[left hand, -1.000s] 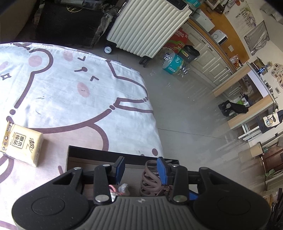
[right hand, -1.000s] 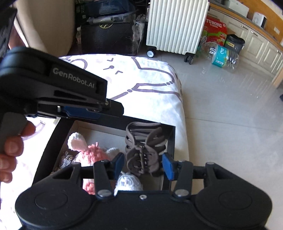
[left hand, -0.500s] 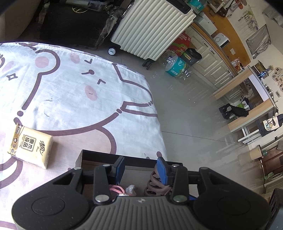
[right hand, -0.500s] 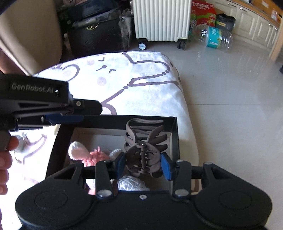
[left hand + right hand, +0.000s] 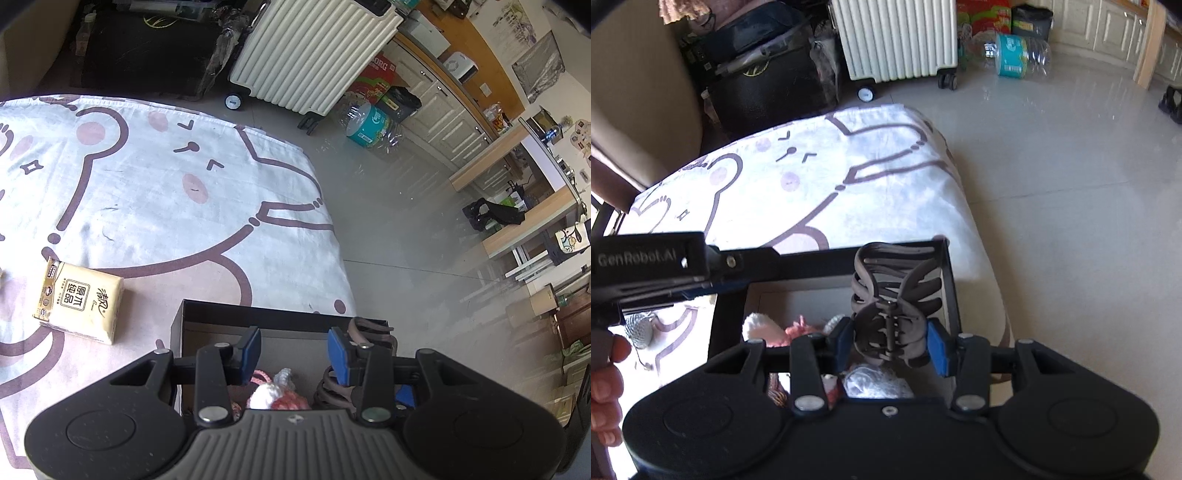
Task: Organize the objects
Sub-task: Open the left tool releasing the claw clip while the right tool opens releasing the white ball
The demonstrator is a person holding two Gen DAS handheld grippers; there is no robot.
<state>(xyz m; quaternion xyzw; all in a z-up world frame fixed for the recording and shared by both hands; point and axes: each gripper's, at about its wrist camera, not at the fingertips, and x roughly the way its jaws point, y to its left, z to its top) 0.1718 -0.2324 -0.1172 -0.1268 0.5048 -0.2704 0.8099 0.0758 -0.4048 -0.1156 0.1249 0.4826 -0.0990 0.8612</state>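
The matt brown plastic hair clip (image 5: 892,314) is sitting between the claw's smooth blue pads (image 5: 938,347). Below it, fuzzy knitted yarn toys (image 5: 875,382) are lying in a matt black cardboard box (image 5: 951,291); beyond, printed cotton cloth (image 5: 812,177) is looking soft, and the floor tiles (image 5: 1071,184) glossy.

A cream ribbed suitcase (image 5: 314,55) on wheels stands on the pale tiled floor (image 5: 399,236) at the upper centre of the left view. Right of it lie a clear water jug with a teal label (image 5: 369,125) and a red carton (image 5: 376,75). A black bag (image 5: 768,85) sits at the upper left of the right view.
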